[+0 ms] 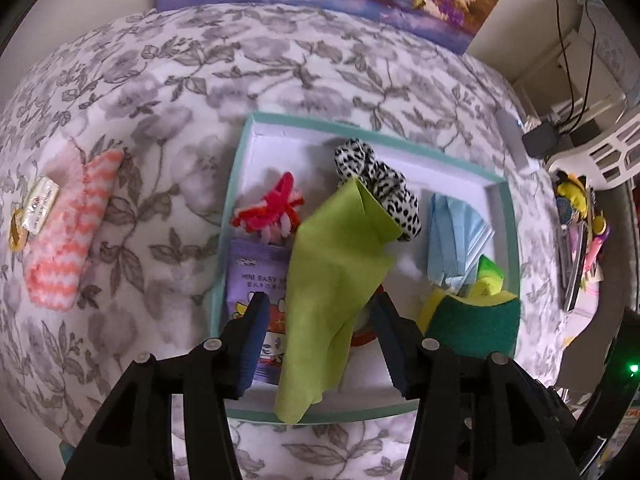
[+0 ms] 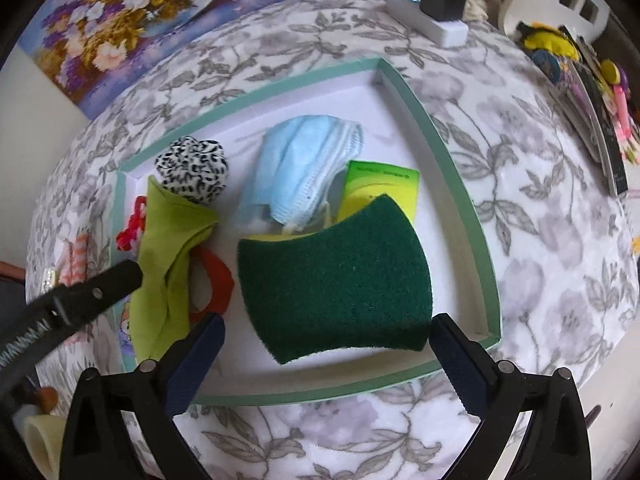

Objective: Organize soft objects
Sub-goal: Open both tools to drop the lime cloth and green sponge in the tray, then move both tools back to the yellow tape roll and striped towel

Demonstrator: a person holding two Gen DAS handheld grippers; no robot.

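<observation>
Green scouring sponge (image 2: 336, 276), yellow underneath, lies in the near right corner of a shallow teal-edged tray (image 2: 452, 168) with a white floor. The right gripper (image 2: 326, 350) hovers over the sponge's near edge with its jaws spread wide, one on either side, gripping nothing. Behind the sponge sit a crumpled blue mask (image 2: 300, 164) and a green-yellow packet (image 2: 382, 184).

To the left in the same tray, a lime cloth (image 1: 336, 276) drapes from the middle down over the near rim. The left gripper (image 1: 318, 340) is over the tray with its jaws apart, straddling the cloth without pinching it. A black-and-white spotted scrunchie (image 1: 380, 184) pokes out from the cloth's far fold. A red and white fuzzy hair tie (image 1: 272, 208) lies left of the cloth, above a purple wipes pack (image 1: 256, 280). A red loop shows partly under the cloth.

Outside the tray, well to the left on the grey floral bedspread (image 1: 168, 80), lies a pink-and-white striped sock (image 1: 68, 232) with a label. A flower painting (image 2: 132, 12) leans at the far edge.
</observation>
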